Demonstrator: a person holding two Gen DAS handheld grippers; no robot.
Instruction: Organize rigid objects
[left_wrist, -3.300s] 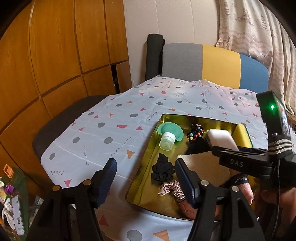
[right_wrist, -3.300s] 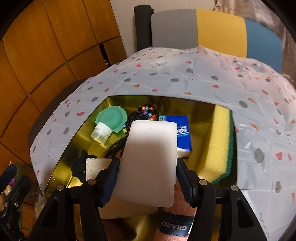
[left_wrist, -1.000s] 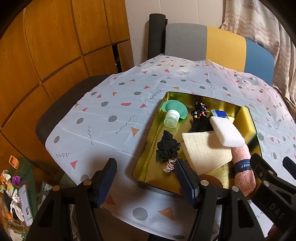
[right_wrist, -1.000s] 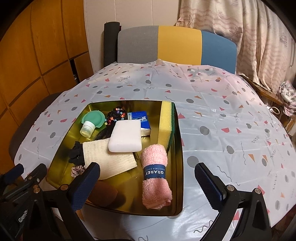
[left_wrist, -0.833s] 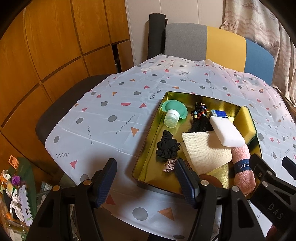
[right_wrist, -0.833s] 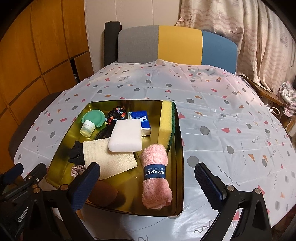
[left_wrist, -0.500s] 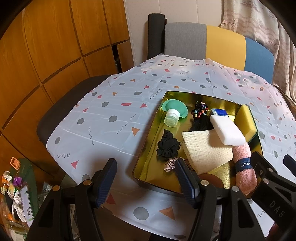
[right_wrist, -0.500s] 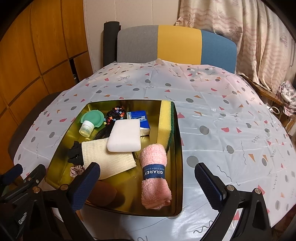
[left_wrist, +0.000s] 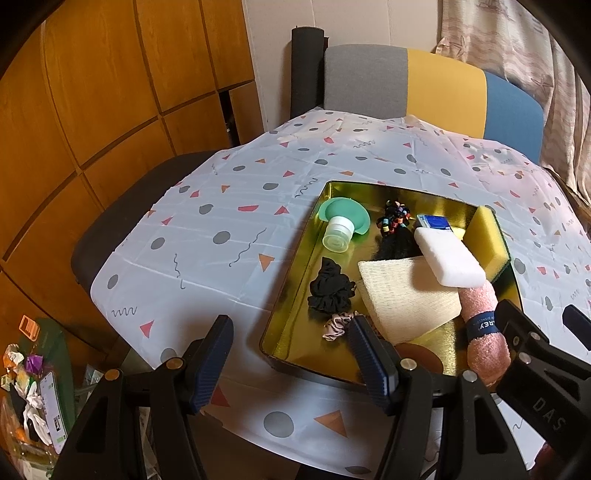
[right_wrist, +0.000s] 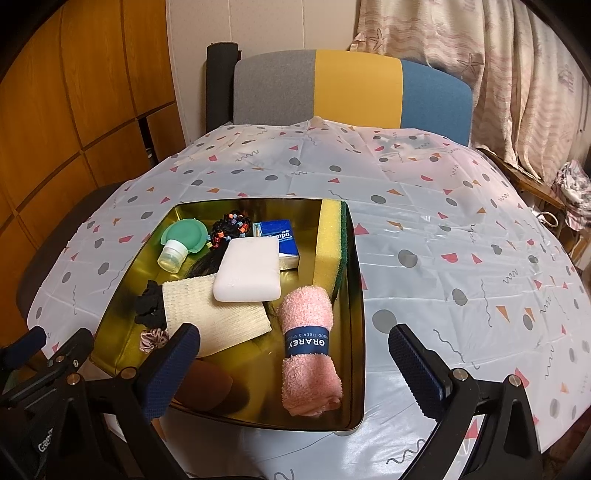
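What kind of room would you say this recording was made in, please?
Most likely a room in a home, perhaps a dining corner: a table under a patterned plastic tablecloth, an upholstered chair behind it, curtains on one side and wooden panelling on the other.
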